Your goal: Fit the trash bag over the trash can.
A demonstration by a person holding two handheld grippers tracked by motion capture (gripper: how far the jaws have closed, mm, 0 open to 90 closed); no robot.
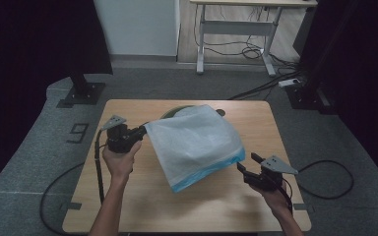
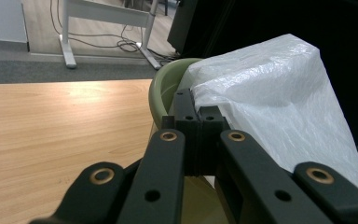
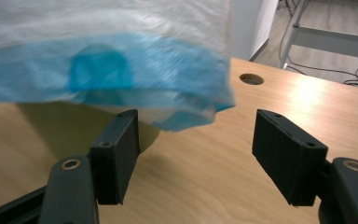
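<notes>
**Thin bag draped over the basin: light, limp, slippery**

Wooden tabletop carries a green basin, and a white plastic bag with a blue hem hangs over it. The left tool is clenched on the bag's upper corner. The right tool stands released just below the hem, nothing between its jaws. The film looks weightless and floppy; take the doubled blue hem, where it should slip least.

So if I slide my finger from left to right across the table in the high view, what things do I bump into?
left gripper → white plastic bag with a blue edge → right gripper. The green bowl under the bag is left out, since it overlaps the bag.
</notes>
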